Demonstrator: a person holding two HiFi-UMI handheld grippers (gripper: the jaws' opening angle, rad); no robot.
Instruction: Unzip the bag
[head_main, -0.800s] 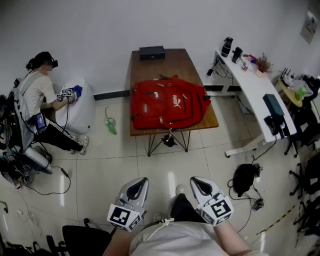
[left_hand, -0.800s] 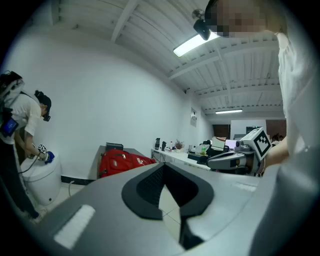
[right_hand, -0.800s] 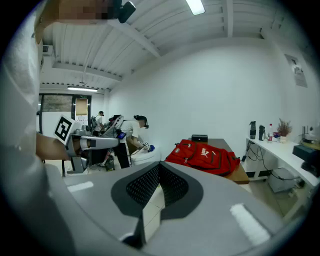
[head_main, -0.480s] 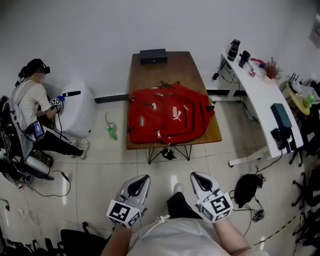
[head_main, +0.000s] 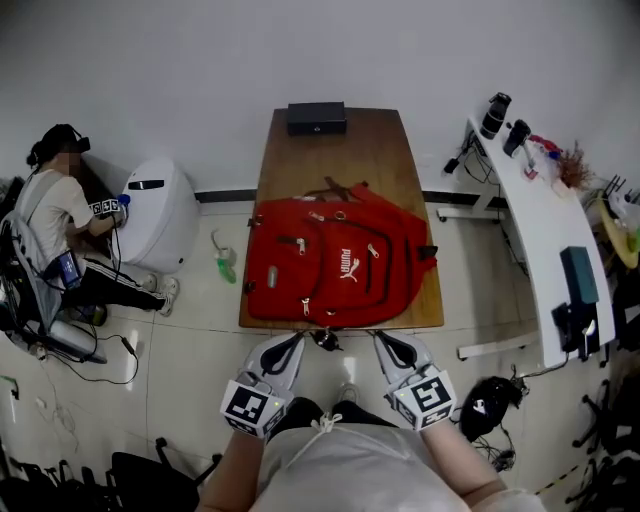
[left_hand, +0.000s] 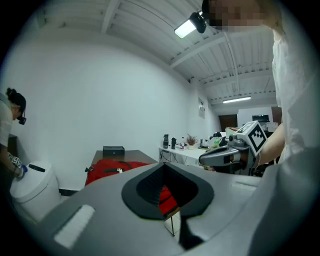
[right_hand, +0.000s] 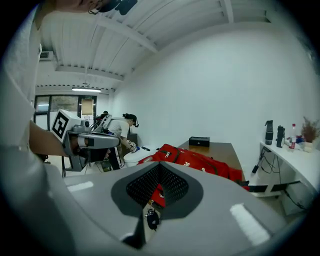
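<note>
A red backpack (head_main: 335, 262) lies flat on the wooden table (head_main: 350, 150), covering its near half, with white zip pulls showing on its front. My left gripper (head_main: 283, 352) and right gripper (head_main: 395, 347) hang side by side just short of the table's near edge, apart from the bag. Both are shut with nothing held. In the left gripper view the closed jaws (left_hand: 163, 167) point at the backpack (left_hand: 107, 167), and the right gripper (left_hand: 225, 156) shows beside them. In the right gripper view the closed jaws (right_hand: 159, 165) face the backpack (right_hand: 200, 161).
A black box (head_main: 316, 117) sits at the table's far end. A white desk (head_main: 545, 220) with bottles and gear runs along the right. At left a person (head_main: 55, 215) sits by a white rounded unit (head_main: 160, 210). A black bag (head_main: 487, 395) lies on the floor.
The table and backpack have come much closer; both grippers now sit right at the table's near edge. Their jaws stay shut.
</note>
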